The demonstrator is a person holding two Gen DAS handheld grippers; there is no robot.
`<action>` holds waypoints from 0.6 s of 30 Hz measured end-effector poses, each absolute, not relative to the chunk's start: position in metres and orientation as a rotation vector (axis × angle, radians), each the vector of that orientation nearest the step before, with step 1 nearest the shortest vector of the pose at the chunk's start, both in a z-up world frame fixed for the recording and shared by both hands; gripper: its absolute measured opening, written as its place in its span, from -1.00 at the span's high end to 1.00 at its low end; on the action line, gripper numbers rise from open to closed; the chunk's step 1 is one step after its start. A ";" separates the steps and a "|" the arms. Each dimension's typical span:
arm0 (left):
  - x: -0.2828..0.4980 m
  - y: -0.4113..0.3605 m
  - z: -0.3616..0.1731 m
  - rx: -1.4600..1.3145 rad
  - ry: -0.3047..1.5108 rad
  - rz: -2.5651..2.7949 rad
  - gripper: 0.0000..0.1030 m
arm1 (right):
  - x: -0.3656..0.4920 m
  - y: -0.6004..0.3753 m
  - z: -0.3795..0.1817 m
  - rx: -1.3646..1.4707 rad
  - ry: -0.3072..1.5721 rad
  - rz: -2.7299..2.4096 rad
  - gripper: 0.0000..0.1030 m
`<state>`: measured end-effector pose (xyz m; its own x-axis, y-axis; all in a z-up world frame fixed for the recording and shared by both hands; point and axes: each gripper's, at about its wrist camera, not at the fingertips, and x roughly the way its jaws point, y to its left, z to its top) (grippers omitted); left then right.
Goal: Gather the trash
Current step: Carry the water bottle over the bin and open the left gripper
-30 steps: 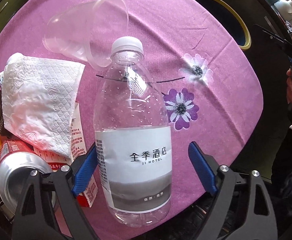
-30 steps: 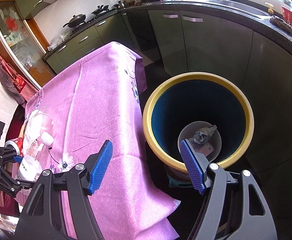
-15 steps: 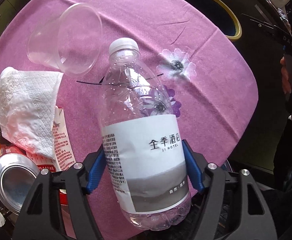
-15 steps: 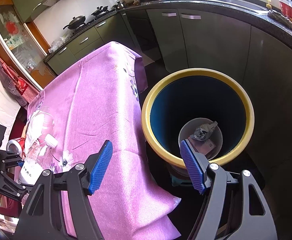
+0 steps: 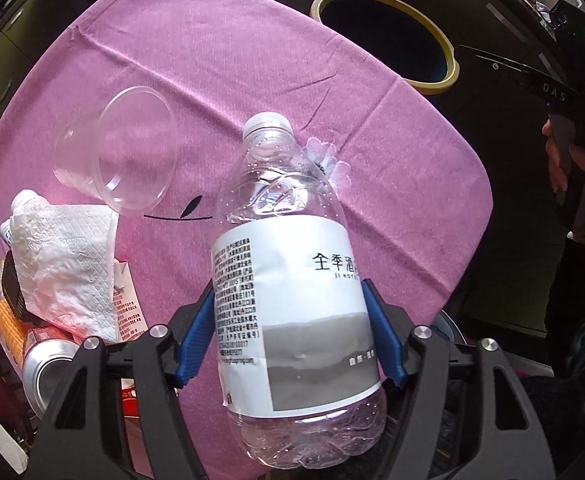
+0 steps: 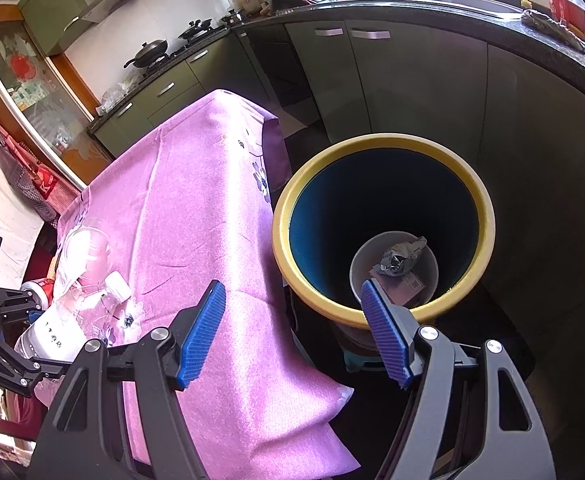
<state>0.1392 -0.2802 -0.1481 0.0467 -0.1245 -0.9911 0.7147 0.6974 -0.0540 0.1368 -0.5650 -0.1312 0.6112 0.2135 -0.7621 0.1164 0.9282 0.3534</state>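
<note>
My left gripper [image 5: 288,336] is shut on a clear plastic water bottle [image 5: 288,280] with a white label, lifted above the pink tablecloth [image 5: 252,60]; the bottle also shows in the right wrist view [image 6: 64,324]. A clear plastic cup [image 5: 120,152] lies on its side to the left. A white tissue [image 5: 60,264], a red carton [image 5: 126,312] and a metal can [image 5: 48,364] lie at the near left. My right gripper [image 6: 292,332] is open and empty above the yellow-rimmed bin [image 6: 384,140], which holds crumpled trash [image 6: 400,258].
The bin also shows in the left wrist view [image 5: 448,76], beyond the table's far right corner. Dark green kitchen cabinets [image 6: 372,80] stand behind it. The person's hand and the right gripper's body [image 5: 572,80] are at the right.
My left gripper closed on the bottle and lifted it off the cloth, carrying it right. The right gripper stayed open over the bin.
</note>
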 end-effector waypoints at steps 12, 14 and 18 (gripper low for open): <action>0.147 -0.279 -0.127 0.549 1.334 -0.702 -0.23 | 0.137 -0.566 -0.138 0.406 0.925 0.065 -0.36; 0.147 -0.280 -0.122 0.550 1.327 -0.707 -0.23 | 0.135 -0.566 -0.137 0.407 0.922 0.066 -0.36; 0.149 -0.277 -0.115 0.547 1.308 -0.711 -0.22 | 0.133 -0.566 -0.134 0.408 0.914 0.068 -0.36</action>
